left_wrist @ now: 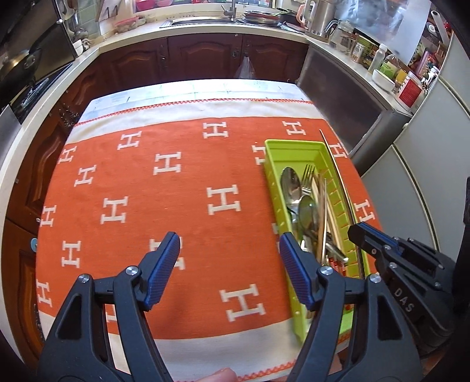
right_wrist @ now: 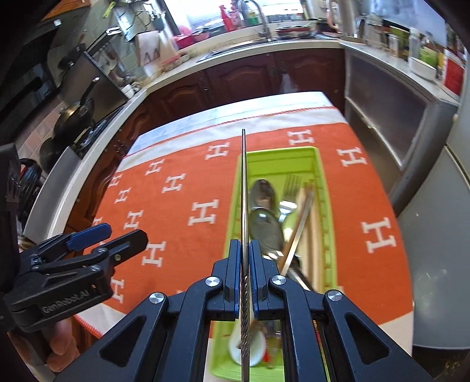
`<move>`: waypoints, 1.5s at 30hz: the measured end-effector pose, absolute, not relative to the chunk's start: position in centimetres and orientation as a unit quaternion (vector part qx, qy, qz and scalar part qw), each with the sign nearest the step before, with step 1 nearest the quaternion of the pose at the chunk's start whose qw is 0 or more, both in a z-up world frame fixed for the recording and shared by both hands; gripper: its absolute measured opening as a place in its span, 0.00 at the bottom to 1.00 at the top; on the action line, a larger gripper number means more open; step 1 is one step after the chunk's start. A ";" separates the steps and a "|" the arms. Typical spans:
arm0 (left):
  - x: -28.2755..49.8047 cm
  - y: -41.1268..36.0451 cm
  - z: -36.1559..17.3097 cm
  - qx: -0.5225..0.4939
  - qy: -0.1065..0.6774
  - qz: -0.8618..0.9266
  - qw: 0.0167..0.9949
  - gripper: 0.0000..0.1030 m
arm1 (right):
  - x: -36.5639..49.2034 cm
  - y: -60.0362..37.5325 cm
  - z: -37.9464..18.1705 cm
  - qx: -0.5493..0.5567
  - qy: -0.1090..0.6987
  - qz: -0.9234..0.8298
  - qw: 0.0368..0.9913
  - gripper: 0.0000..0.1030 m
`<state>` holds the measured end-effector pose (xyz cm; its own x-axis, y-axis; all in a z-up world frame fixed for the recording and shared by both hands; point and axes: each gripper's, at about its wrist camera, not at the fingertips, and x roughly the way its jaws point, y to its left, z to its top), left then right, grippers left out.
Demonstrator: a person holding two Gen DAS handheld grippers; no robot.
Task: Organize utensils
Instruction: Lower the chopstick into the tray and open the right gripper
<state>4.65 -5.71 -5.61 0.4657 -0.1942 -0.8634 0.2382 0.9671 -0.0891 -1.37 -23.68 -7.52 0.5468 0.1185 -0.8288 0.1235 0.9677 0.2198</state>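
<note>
Two grippers show over an orange cloth (left_wrist: pixel 164 205) patterned with white H shapes, spread on a table. The left gripper (left_wrist: pixel 229 267), at the bottom of its own view, has its jaws wide apart with nothing between them; only cloth lies under the gap. In the right view it appears at the lower left, with a hand (right_wrist: pixel 60 343) beneath it.

The right gripper (right_wrist: pixel 243 264), bottom centre of its view, is clamped on a thin metal skewer (right_wrist: pixel 243 182). The twisted part of the rod sits between the blue pads (right_wrist: pixel 233 273), and the straight shaft runs up the middle of the frame, its tip over the cloth's far edge. In the left view the same skewer runs as a slim line along the right side of the tray.

A green tray (left_wrist: pixel 271 173) lies on the right part of the cloth, lengthwise away from the cameras. Inside it are spoons (left_wrist: pixel 290 182), a fork (left_wrist: pixel 308 173) and chopsticks (left_wrist: pixel 323 211), handles towards the near end. Kitchen counters (left_wrist: pixel 223 28) and dark wooden cabinets (left_wrist: pixel 202 55) fill the upper frame.
</note>
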 end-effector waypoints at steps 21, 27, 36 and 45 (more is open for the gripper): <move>3.4 -7.0 -6.4 0.044 0.489 -0.141 0.860 0.66 | -0.8 -26.4 -12.3 0.134 0.518 -0.043 0.844 0.05; 3.1 -7.3 -6.1 0.049 0.483 -0.150 0.861 0.66 | -0.8 -27.0 -12.9 0.151 0.531 -0.052 0.832 0.12; 2.8 -6.8 -5.9 0.042 0.482 -0.149 0.862 0.66 | -1.5 -26.8 -11.9 0.155 0.517 -0.046 0.840 0.25; 2.0 -5.8 -5.3 0.039 0.478 -0.137 0.867 0.66 | -2.5 -25.4 -10.7 0.137 0.505 -0.026 0.852 0.25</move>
<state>1.98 -5.83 -5.33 0.5056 -0.2002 -0.8392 0.2742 0.9596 -0.0637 -2.52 -25.42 -10.75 0.4881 0.0944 -0.8676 0.1825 0.9611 0.2073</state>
